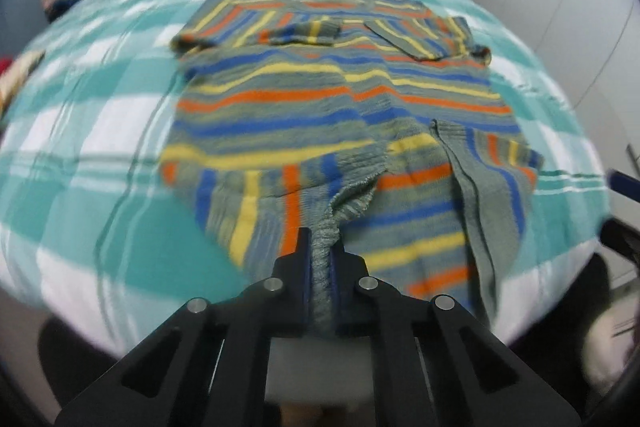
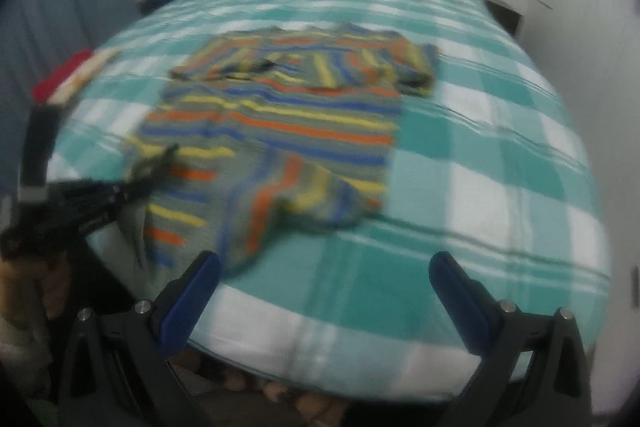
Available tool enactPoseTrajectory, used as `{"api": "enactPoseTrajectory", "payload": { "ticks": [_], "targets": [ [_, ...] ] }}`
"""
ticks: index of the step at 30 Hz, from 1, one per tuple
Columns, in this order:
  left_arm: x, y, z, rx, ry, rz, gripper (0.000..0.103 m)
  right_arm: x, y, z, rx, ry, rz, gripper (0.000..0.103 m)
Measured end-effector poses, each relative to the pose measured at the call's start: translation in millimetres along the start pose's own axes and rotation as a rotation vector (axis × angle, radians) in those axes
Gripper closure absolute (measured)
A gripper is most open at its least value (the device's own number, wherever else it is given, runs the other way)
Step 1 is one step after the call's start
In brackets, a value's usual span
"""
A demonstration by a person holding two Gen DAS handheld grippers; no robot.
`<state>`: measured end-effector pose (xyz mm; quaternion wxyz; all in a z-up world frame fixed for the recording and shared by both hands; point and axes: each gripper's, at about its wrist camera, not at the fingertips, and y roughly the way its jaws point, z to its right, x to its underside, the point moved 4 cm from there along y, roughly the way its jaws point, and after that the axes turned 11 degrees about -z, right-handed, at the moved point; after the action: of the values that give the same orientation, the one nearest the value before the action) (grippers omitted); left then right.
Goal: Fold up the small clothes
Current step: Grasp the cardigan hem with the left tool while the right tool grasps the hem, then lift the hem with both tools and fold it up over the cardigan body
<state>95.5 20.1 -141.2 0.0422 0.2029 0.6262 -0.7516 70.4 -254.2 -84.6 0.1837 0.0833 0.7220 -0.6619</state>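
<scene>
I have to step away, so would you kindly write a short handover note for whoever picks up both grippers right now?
Left gripper: shut on the near ribbed hem of the striped sweater, holding a bunched bit of knit between its fingers.
Right gripper: open and empty, above the near edge of the bed, right of the garment.
Sweater: lying lengthwise on the teal checked bedspread, neck at the far end.
Done: both sleeves look folded in across the chest.
Left: probably grip the hem's other corner with the right gripper, carry the hem up towards the neck, then flatten.
</scene>
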Motion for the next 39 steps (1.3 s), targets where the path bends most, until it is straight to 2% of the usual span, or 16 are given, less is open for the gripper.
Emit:
{"api": "enactPoseTrajectory", "payload": {
  "ticks": [7, 8, 10, 11, 12, 18, 23, 24, 26, 27, 28, 32, 35, 37, 38, 39],
  "targets": [
    [39, -9, -40, 0.055, -0.125, -0.024, 0.096, -41, 53, -63, -0.124, -0.187, -0.081, 0.004],
    [43, -7, -43, 0.056, -0.135, -0.030, 0.096, -43, 66, -70, -0.125, -0.202, -0.106, 0.009],
    [51, -3, -47, 0.062, -0.156, -0.044, 0.096, -44, 88, -75, -0.102, -0.215, -0.163, 0.034],
    [53, -3, -49, 0.069, -0.164, -0.048, 0.096, -43, 91, -72, -0.083, -0.208, -0.176, 0.061],
    [55, -3, -50, 0.075, -0.169, -0.049, 0.096, -39, 90, -65, -0.066, -0.178, -0.177, 0.075],
    [66, -7, -61, 0.088, -0.165, -0.067, 0.095, 6, 49, -15, -0.097, -0.055, -0.197, 0.093],
    [83, -12, -80, 0.065, -0.188, -0.106, 0.095, 84, 48, 36, -0.106, 0.131, -0.342, 0.093],
    [87, -15, -86, 0.068, -0.199, -0.101, 0.089, 99, 49, 44, -0.122, 0.170, -0.372, 0.093],
    [90, -24, -99, 0.092, -0.235, -0.076, 0.065, 118, 51, 56, -0.159, 0.244, -0.393, 0.091],
    [90, -28, -107, 0.098, -0.260, -0.052, 0.043, 126, 47, 64, -0.184, 0.288, -0.383, 0.087],
    [89, -31, -114, 0.096, -0.290, -0.023, 0.035, 127, 42, 70, -0.206, 0.316, -0.356, 0.083],
    [73, -21, -122, 0.157, -0.336, -0.006, 0.035, 104, 24, 86, -0.357, 0.382, -0.168, 0.034],
    [61, -1, -110, 0.197, -0.296, -0.048, 0.039, 75, 29, 86, -0.444, 0.321, -0.086, 0.033],
    [58, 7, -97, 0.229, -0.260, -0.070, 0.053, 61, 46, 77, -0.510, 0.261, -0.103, 0.034],
    [56, 9, -89, 0.235, -0.237, -0.076, 0.057, 62, 52, 75, -0.531, 0.246, -0.115, 0.039],
    [55, 10, -84, 0.232, -0.218, -0.076, 0.068, 61, 62, 68, -0.572, 0.223, -0.136, 0.054]
  ]
}}
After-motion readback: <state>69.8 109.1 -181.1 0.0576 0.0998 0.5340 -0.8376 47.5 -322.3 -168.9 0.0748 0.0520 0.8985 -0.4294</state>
